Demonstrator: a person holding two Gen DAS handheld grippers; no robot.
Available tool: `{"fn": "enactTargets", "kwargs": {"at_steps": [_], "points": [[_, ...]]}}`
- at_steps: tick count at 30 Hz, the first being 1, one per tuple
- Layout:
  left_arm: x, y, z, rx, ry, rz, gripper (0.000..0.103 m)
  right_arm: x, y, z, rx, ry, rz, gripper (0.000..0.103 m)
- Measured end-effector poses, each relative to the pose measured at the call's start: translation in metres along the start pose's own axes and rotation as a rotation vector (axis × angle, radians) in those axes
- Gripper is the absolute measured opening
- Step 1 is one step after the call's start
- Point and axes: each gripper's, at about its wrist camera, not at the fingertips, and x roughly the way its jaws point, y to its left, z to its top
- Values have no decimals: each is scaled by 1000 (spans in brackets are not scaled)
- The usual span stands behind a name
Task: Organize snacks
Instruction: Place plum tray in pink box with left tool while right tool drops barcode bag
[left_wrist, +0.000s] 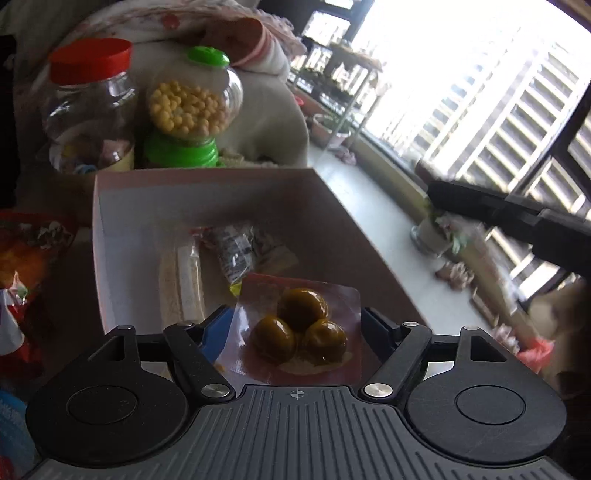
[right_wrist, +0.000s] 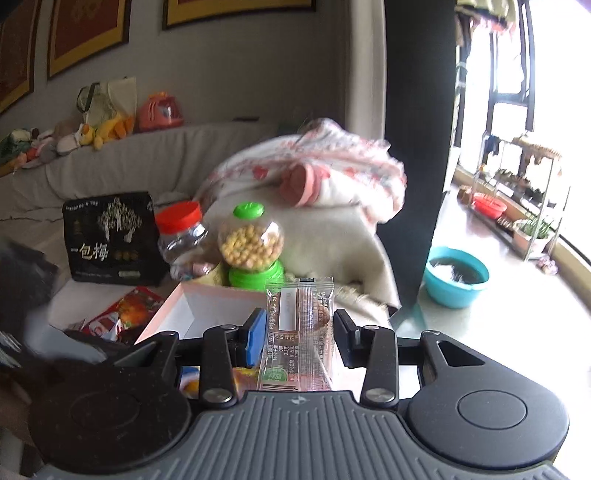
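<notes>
A pink box is sat mid-table, a few snacks already inside. Over it, a plum pack lies between the left gripper's wide-spread jaws. A slim wrapped bar is pinched upright by the right gripper.

— Where does the left wrist view sit?

— Close above the near edge of the open box, angled down into it, facing the two jars at its far edge and the bright windows on the right.

— And the right wrist view?

— Further back and lower-angled, looking over the box toward the sofa and the far wall, windows again at the right.

— What do they share?

— The box, the red-lidded jar, the green-lidded jar and the blanket behind. The dark bar at the left view's right edge is possibly the other gripper; it is blurred.
</notes>
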Motion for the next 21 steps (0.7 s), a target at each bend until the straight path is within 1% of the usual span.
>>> {"fn": "enactTargets", "kwargs": {"at_steps": [2,4,6,7,8,10,11,12,13,14,16,18,20,21], "points": [[-16,9,2,-71,-51,-39,81,13,6,-1,-4,19,20,39],[-28,16,4,-75,-77,-25,81,27,13,-1,-20,30,38,40],[-38,24,4,-69,-102,-36,81,42,20,-1,-21,50,60,49],[-42,28,3,-66,-106,-47,81,48,21,1,-15,61,61,56],[-43,30,1,-53,-98,-54,81,53,23,3,-10,62,54,59],[-41,28,-6,6,-55,-55,80,56,26,8,-25,43,25,59],[-42,26,-10,16,-64,-50,80,54,27,10,-32,31,5,59],[-45,29,-13,1,-84,-44,80,52,27,12,-32,23,-6,61],[-48,37,-6,-27,-109,-41,80,49,27,12,-29,18,-9,65],[-56,43,-6,-59,-144,-36,80,45,27,12,-27,18,-8,67],[-79,60,-8,-121,-242,-2,80,40,30,9,-39,26,-12,67],[-106,73,-13,-155,-329,42,80,38,36,4,-75,41,-24,67],[-128,89,-24,-176,-389,128,80,38,48,-1,-119,62,-33,68],[-135,98,-26,-176,-392,192,80,39,55,-2,-131,74,-25,68]]}}
